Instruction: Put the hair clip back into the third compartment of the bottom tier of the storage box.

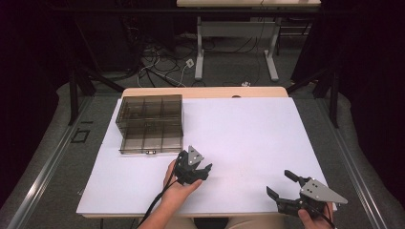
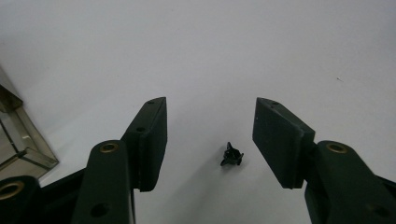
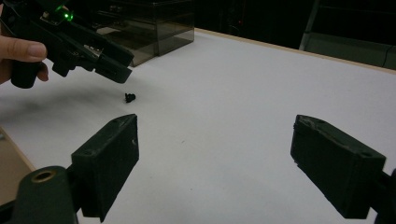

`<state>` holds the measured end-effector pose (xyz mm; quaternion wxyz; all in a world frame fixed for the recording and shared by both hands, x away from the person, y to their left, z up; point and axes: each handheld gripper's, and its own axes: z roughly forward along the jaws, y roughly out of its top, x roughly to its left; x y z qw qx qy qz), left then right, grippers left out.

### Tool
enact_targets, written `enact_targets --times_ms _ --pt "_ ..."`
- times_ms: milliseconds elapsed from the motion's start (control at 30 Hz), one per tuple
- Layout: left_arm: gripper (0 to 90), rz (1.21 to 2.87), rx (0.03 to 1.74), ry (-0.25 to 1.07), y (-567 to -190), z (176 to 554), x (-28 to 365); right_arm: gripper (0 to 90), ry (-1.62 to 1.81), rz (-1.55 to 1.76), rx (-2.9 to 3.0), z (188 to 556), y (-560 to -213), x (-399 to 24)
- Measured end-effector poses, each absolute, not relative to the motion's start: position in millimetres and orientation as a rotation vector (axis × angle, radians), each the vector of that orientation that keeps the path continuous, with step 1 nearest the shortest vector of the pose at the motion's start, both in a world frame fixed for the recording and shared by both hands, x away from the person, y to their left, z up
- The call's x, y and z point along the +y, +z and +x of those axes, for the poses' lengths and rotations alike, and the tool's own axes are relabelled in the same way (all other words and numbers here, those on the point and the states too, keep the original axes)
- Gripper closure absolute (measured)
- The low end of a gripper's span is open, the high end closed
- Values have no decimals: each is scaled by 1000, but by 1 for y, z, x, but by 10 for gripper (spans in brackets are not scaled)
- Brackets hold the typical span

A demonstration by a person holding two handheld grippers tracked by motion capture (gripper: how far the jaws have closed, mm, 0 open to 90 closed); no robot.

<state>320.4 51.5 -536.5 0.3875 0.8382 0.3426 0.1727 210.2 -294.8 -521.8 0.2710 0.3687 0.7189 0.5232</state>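
White table (image 2: 233, 46): small black clip (image 2: 231, 155) between jaws.

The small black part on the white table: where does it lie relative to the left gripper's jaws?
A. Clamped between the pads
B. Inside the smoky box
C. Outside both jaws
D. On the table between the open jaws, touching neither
D: the small black part lies on the table between the left gripper jaws, clear gaps either side.

A white-topped table (image 1: 248, 133) with a wooden far edge carries two things: a smoky, see-through compartment box (image 1: 150, 125) at its far left, and a small black part (image 2: 232, 155) lying nearer, toward the middle.
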Motion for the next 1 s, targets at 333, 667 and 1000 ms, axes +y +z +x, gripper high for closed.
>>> enact_targets --times_ms 333,667,1000 --pt "560 2165 866 378 -546 324 48 147 1415 993 1941 210 -522 -295" --pt "637 2176 898 321 -552 325 48 147 1426 1000 1939 210 -522 -296" --pt "690 2189 913 282 -558 326 47 147 1425 1001 1942 211 -522 -295"
